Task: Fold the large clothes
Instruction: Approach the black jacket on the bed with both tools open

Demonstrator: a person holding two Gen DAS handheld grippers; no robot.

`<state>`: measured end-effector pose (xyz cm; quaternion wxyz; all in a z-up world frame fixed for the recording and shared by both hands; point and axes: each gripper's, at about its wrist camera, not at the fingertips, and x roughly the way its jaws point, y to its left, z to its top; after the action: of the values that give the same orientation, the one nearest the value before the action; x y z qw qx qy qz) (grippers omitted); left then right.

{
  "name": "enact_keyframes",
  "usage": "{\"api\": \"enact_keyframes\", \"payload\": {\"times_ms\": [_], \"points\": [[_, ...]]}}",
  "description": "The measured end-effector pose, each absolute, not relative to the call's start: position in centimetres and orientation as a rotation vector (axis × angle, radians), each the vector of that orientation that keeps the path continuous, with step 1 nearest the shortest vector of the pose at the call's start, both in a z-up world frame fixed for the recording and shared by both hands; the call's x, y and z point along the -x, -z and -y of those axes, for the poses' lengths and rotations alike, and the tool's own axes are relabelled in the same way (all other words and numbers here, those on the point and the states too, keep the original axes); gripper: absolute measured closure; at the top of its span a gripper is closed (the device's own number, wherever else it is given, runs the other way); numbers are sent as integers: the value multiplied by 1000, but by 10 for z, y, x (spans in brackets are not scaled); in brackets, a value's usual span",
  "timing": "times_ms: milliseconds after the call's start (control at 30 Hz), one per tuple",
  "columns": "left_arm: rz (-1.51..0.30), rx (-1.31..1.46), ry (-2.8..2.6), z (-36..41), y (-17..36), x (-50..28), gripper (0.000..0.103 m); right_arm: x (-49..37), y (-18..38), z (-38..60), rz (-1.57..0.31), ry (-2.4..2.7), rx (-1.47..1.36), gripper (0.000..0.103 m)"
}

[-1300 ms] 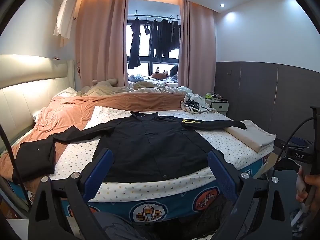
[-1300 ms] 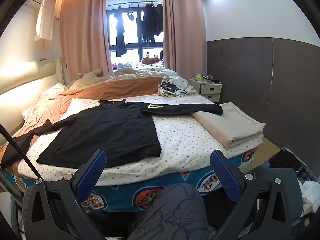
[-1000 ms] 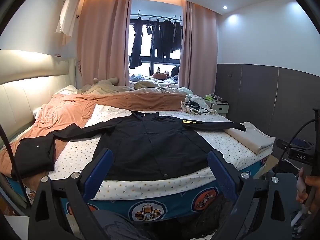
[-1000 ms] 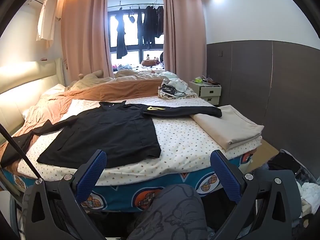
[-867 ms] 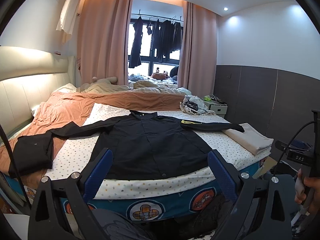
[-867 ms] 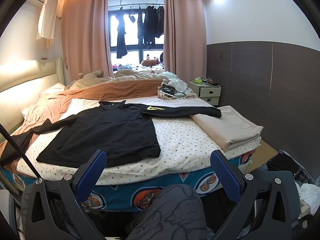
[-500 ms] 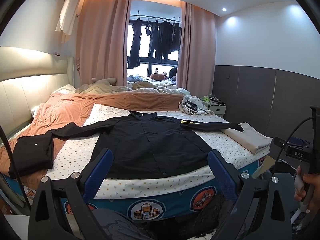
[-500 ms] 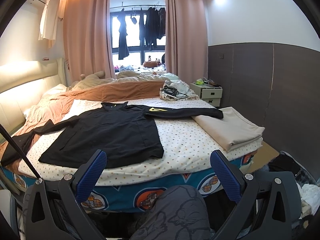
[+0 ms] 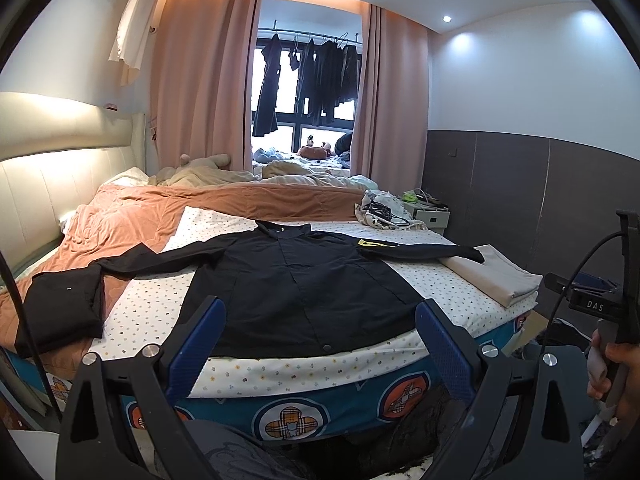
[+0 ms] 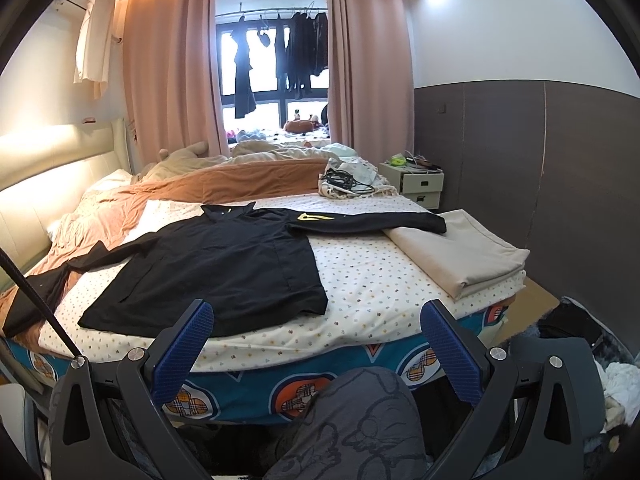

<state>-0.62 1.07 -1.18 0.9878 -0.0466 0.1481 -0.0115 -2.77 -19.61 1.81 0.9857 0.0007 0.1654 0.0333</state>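
Right now the left gripper (image 9: 318, 344) and right gripper (image 10: 316, 346) are both hovering spread wide and empty off the foot of the dotted white bed sheet (image 10: 372, 276). Beyond them the black long-sleeved button shirt (image 9: 296, 280) is lying flat on that sheet, hem nearest, sleeves stretching crosswise; judging by position, the left gripper is facing it squarely, the right sitting off its hem corner.

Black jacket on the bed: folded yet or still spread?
Spread. The black jacket lies flat on the bed, both sleeves stretched out sideways, hem unfolded.

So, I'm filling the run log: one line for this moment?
left gripper open | right gripper open | black shirt flat, unfolded on bed | nothing held
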Motion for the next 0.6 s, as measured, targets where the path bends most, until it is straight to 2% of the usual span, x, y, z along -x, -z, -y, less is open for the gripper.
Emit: {"api": "enact_keyframes", "payload": {"times_ms": [300,600], "points": [[-385,152,21,-26,16,-38,5,-30,-17,180,-396,53,10,0],[-390,147,-41,-61,25,-88,5,-97,-22,131,-424,-125,27,0]]}}
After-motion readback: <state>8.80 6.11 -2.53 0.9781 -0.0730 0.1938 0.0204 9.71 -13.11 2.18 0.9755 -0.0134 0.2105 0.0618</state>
